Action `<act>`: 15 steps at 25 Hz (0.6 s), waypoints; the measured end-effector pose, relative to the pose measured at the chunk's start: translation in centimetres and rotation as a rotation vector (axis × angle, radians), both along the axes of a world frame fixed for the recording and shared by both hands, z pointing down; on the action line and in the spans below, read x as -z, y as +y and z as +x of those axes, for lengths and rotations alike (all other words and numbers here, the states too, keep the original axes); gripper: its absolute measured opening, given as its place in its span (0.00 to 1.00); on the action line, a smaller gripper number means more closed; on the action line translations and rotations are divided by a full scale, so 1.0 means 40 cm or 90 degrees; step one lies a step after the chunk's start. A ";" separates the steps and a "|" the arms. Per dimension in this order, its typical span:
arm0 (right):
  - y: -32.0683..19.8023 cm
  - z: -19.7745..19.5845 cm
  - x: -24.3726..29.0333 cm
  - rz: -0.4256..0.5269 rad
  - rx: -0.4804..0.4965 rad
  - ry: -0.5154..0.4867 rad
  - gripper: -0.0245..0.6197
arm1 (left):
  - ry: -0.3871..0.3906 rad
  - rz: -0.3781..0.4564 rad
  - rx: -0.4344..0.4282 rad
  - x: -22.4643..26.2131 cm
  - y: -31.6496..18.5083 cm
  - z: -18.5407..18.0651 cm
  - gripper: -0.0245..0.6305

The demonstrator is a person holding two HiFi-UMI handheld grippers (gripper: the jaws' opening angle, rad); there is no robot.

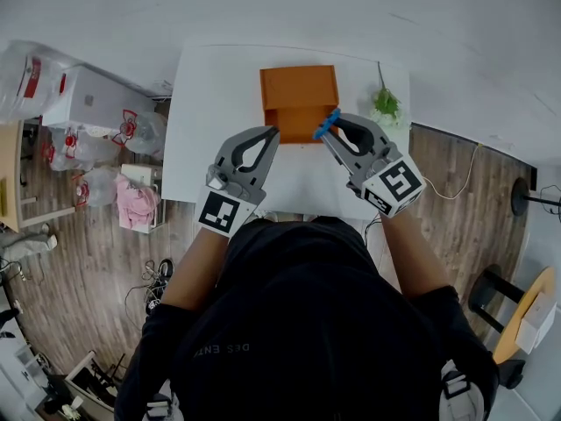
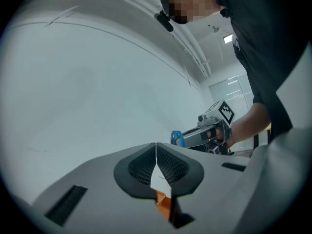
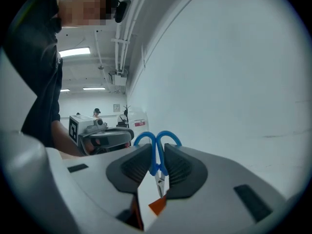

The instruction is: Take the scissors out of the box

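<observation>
An orange box (image 1: 298, 95) stands open on the white table (image 1: 206, 121), and a sliver of it (image 3: 157, 207) shows below the jaws. My right gripper (image 1: 331, 130) hovers over its front right corner, shut on blue-handled scissors (image 3: 156, 141). The handle loops stick up above the pads and the blades hang down between them. The scissors (image 1: 326, 126) are lifted clear of the box. My left gripper (image 1: 270, 132) is level by the box's front left corner. It is shut (image 2: 156, 147) with nothing between its pads. The right gripper (image 2: 197, 136) shows from the side.
A small green plant (image 1: 384, 103) stands at the table's right edge, close to the right gripper. On the floor to the left lie plastic bags (image 1: 53, 86) and a pink cloth (image 1: 136, 204). A cable (image 1: 460, 178) runs over the wooden floor at right.
</observation>
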State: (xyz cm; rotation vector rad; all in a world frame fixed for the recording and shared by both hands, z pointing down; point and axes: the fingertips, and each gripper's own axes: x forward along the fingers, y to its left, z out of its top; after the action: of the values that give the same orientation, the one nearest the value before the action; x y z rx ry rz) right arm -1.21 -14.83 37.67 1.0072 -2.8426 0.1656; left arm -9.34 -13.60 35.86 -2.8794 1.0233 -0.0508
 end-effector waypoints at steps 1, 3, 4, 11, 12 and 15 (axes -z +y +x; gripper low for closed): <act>0.004 0.000 0.012 0.004 -0.001 -0.005 0.18 | 0.002 -0.001 -0.002 0.006 0.003 0.002 0.07; 0.014 0.000 0.035 0.012 -0.004 -0.014 0.18 | 0.008 0.000 -0.005 0.019 0.011 0.004 0.07; 0.019 0.000 0.045 0.016 -0.005 -0.016 0.18 | 0.010 0.002 -0.007 0.025 0.015 0.006 0.07; 0.040 -0.007 0.080 0.030 -0.003 -0.023 0.18 | 0.011 0.007 -0.015 0.043 0.028 0.014 0.07; 0.043 -0.008 0.084 0.031 -0.003 -0.026 0.18 | 0.012 0.007 -0.016 0.045 0.031 0.014 0.07; 0.046 -0.009 0.093 0.035 0.001 -0.034 0.18 | 0.012 0.008 -0.018 0.049 0.035 0.018 0.07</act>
State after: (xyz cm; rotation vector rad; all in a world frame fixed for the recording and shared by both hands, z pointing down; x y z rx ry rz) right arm -1.57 -12.98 33.94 1.0252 -2.9118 0.1167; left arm -8.64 -12.18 33.88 -2.8876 0.9831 -0.0166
